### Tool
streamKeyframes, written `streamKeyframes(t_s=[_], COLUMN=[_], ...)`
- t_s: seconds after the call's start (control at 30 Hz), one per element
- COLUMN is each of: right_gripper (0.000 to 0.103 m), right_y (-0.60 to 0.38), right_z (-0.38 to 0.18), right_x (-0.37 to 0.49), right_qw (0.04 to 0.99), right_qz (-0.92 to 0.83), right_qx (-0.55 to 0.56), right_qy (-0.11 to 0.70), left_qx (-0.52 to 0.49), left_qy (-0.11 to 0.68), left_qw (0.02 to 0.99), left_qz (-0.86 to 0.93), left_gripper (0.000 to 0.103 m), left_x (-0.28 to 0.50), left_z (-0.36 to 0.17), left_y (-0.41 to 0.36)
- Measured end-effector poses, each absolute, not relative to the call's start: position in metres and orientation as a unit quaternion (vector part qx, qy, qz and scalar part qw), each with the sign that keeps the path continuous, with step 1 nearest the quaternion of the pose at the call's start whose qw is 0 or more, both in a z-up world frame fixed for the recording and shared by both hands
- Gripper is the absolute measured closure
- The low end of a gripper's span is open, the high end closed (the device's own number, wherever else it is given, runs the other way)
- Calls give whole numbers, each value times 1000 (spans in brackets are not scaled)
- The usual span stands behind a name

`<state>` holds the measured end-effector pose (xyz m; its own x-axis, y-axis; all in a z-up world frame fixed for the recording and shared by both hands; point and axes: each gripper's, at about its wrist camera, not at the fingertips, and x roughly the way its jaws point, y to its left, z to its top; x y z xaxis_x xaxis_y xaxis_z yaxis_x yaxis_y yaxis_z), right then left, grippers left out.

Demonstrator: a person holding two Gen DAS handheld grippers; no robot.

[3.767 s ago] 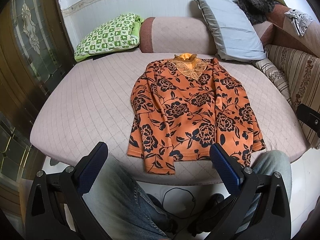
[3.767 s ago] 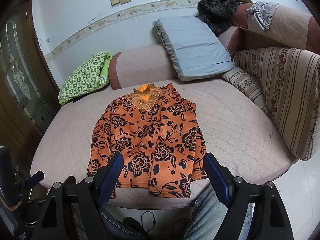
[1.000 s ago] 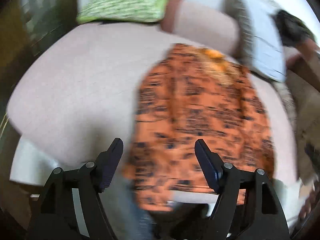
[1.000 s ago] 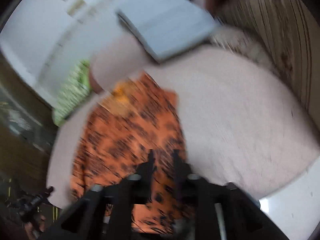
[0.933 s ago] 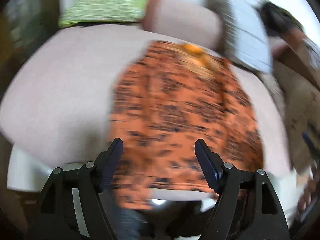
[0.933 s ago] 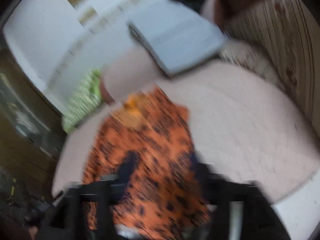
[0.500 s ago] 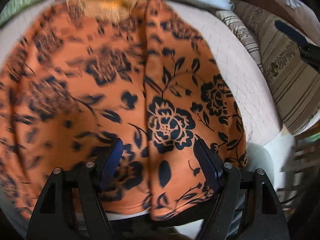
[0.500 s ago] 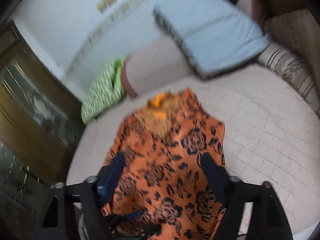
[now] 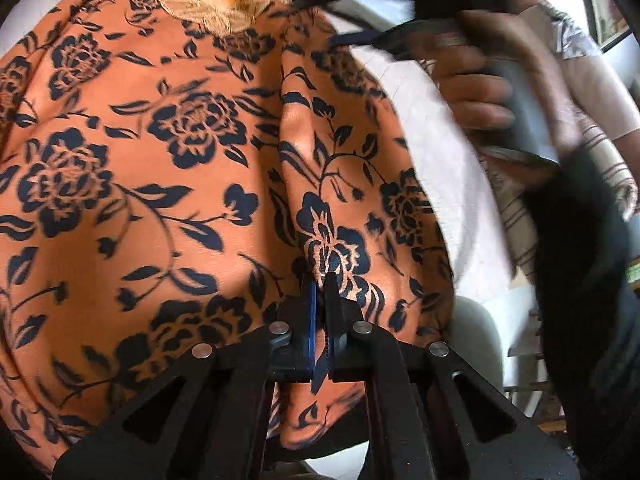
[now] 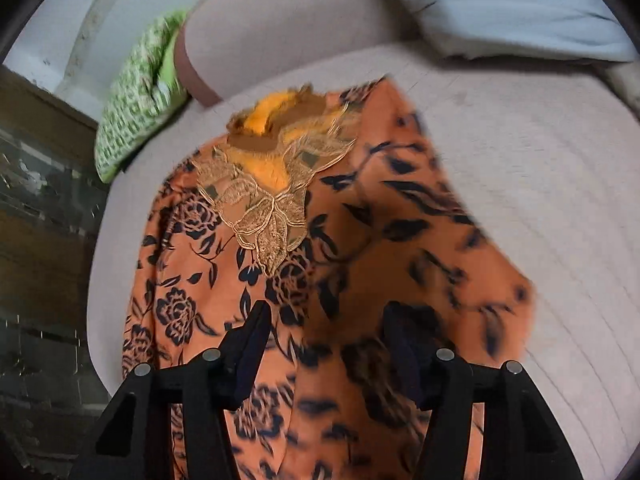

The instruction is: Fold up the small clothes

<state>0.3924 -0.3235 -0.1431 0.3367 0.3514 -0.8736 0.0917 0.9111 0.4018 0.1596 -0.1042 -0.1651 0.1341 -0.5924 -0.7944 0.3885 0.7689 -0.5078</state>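
Now our left claw (image 9: 319, 280) has clamped the floral blouse's (image 9: 168, 168) sleeve near the hem, while our right claw (image 10: 332, 332) hovers spread, so folding begins.

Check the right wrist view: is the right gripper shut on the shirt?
No. The right gripper stands open, its fingers spread wide above the shirt.

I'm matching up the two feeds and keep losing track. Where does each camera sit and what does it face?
Left wrist: sits behind the left gripper, shut on the orange floral top near its hem; the person's right hand shows upper right.
Right wrist: sits behind the right gripper, open above the top, facing its lace collar and the green pillow.
Shared: the top and collar.
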Motion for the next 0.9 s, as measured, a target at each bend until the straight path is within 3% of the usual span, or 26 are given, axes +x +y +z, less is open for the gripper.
streamKeyframes(t_s=[0.07,0.17,0.27,0.53,0.63,0.77,0.9], right_gripper=[46,72,96,99,99,99,99], right_y=[-305,-288,-305,-344,-333,-307,-307], right_z=[-164,-177,-158,-66,-59,-90,-159], right_x=[406,409,399,384,396,419,426], right_qw=[783,789,797,838,833,813,765], right_qz=[69,16,32,69,107,142,108], right_qx=[164,87,140,188,215,242,248], right_qy=[596,607,586,508,499,511,584], left_qx=[-90,-119,-137,-161,-178,-141,-180], left_qy=[568,573,559,517,510,532,621], left_qw=[749,737,729,741,750,781,731], left_qz=[-329,-339,-369,-396,-382,-294,-219], left_gripper=[101,101,101,101,101,101,101], left_x=[159,161,157,169,184,211,225], left_z=[-162,-157,-143,-95,-91,-135,-194], left_y=[-100,-96,-95,-76,-48,-19,1])
